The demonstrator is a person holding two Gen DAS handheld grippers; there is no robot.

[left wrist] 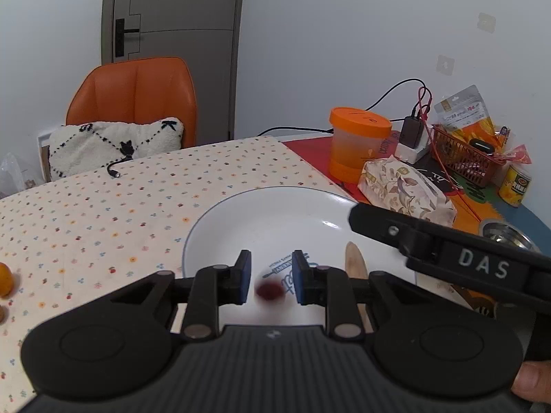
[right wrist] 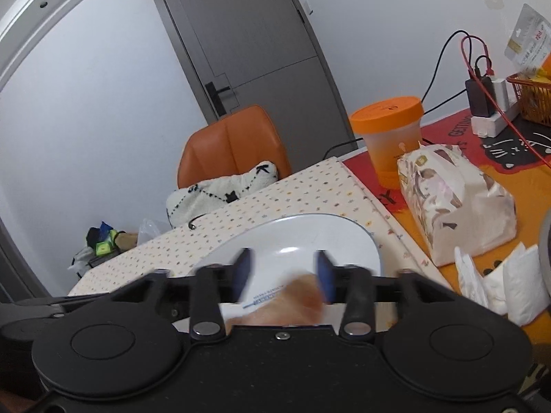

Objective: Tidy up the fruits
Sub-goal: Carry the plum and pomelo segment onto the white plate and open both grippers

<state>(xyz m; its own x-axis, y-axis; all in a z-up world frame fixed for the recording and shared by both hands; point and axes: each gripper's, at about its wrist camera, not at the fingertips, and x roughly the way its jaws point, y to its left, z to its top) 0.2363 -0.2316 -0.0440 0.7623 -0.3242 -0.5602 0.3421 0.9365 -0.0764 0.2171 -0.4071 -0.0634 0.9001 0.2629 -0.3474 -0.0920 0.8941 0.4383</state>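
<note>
A white plate [left wrist: 213,213] [right wrist: 344,222] lies on the flowered cloth. My left gripper [left wrist: 272,275] hangs low over it, jaws a little apart. A small dark red fruit [left wrist: 269,290], blurred, sits in the gap just above the plate, and neither pad touches it. Right of it a pale tan, elongated fruit piece [left wrist: 354,261] rests on the plate. My right gripper [right wrist: 284,273] is open over that piece [right wrist: 289,301], which looks peach-coloured and blurred here; one of its fingers [left wrist: 375,223] reaches in from the right. An orange fruit [left wrist: 5,284] lies at the far left edge.
Right of the plate are a flowered tissue pack [left wrist: 406,189], an orange-lidded tub [left wrist: 358,137], a red basket [left wrist: 465,158], a yellow can [left wrist: 515,186], a metal bowl [left wrist: 509,235] and a power strip with cables. An orange chair [left wrist: 134,96] with a cushion stands beyond the table.
</note>
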